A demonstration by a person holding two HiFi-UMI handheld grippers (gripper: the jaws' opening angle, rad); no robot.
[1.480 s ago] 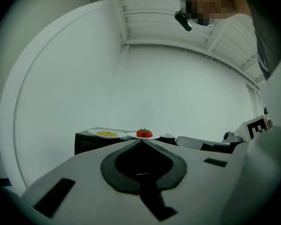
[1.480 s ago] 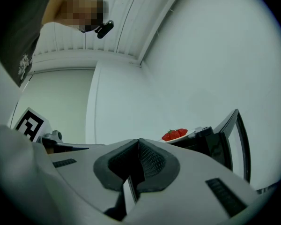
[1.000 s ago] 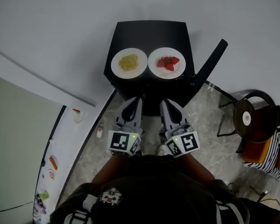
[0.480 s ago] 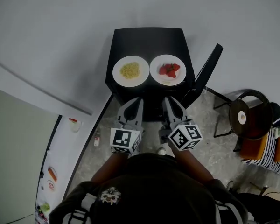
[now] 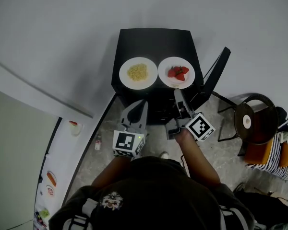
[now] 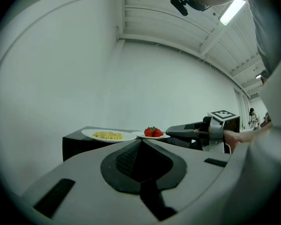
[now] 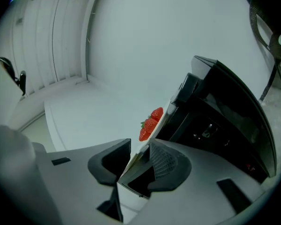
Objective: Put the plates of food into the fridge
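Observation:
Two white plates stand on a black table (image 5: 153, 40): one with yellow food (image 5: 138, 72) on the left, one with strawberries (image 5: 176, 73) on the right. My right gripper (image 5: 177, 94) lies rolled on its side at the strawberry plate's near edge. Its jaws have just been opening and stand apart. In the right gripper view, the plate's rim (image 7: 161, 122) runs between the jaws of the right gripper (image 7: 139, 143), below the strawberries (image 7: 150, 124). My left gripper (image 5: 140, 103) is shut and empty, short of the table. The left gripper view shows the left gripper (image 6: 141, 142) facing both plates (image 6: 107, 135) (image 6: 152, 133).
A dark chair (image 5: 252, 121) with a white disc on its seat stands at the right, beside striped cloth (image 5: 278, 152). A black slanted panel (image 5: 215, 73) leans off the table's right side. An open fridge door (image 5: 50, 176) with items is at lower left; a small bottle (image 5: 97, 143) stands on the floor.
The right gripper has rolled onto its side, moved forward to the strawberry plate and opened its jaws round the rim. The left gripper has edged forward, still shut.

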